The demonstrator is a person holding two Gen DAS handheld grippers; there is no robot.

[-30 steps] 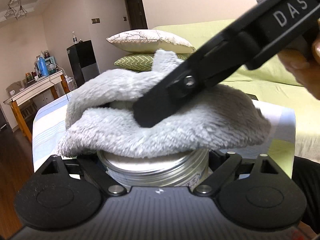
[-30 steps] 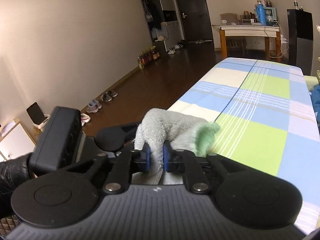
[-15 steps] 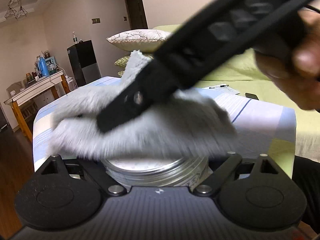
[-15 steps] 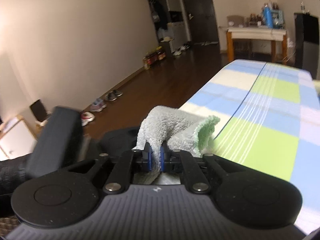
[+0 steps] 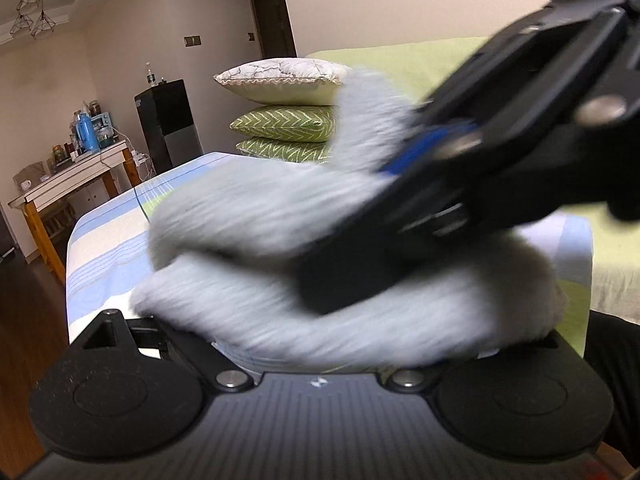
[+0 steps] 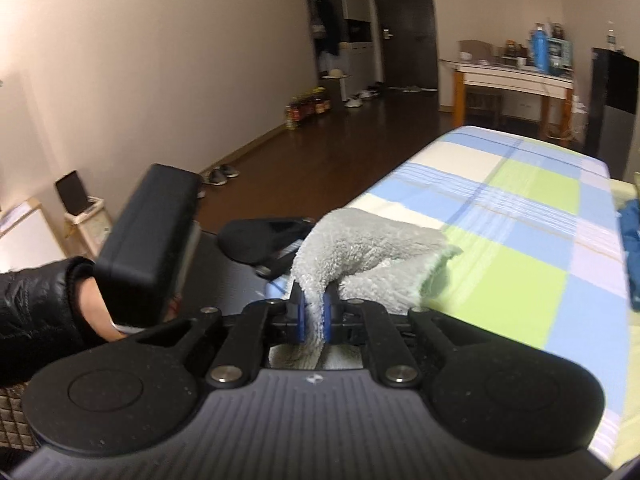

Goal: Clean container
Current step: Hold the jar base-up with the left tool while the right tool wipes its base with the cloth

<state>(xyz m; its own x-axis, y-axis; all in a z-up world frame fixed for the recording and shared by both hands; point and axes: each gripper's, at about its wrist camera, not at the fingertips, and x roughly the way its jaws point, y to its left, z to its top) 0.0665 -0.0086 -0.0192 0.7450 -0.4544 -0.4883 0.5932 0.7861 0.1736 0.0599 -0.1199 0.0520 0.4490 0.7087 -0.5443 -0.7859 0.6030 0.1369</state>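
Note:
A fluffy grey cloth (image 5: 280, 220) lies over the round metal tin, motion-blurred. Only a pale sliver of the tin (image 5: 280, 364) shows at its near edge. My left gripper (image 5: 328, 340) stays around the tin, one finger on each side under the cloth. My right gripper (image 6: 314, 316) is shut on a fold of the cloth (image 6: 360, 248) between its blue pads. In the left wrist view its black finger (image 5: 380, 240) slants down from the upper right onto the cloth. The right wrist view shows a hand in a black sleeve (image 6: 36, 308) holding the left gripper's body (image 6: 152, 232).
The tin stands on a table with a blue, green and white checked cover (image 6: 520, 240). A green sofa with stacked pillows (image 5: 284, 120) is behind it. A wooden side table (image 6: 516, 80) and a black cabinet (image 5: 168, 120) stand farther off, beyond dark floor.
The right gripper has swept the cloth across the tin's top, left and back again. The cloth now hides nearly all of the tin. The left gripper has not moved.

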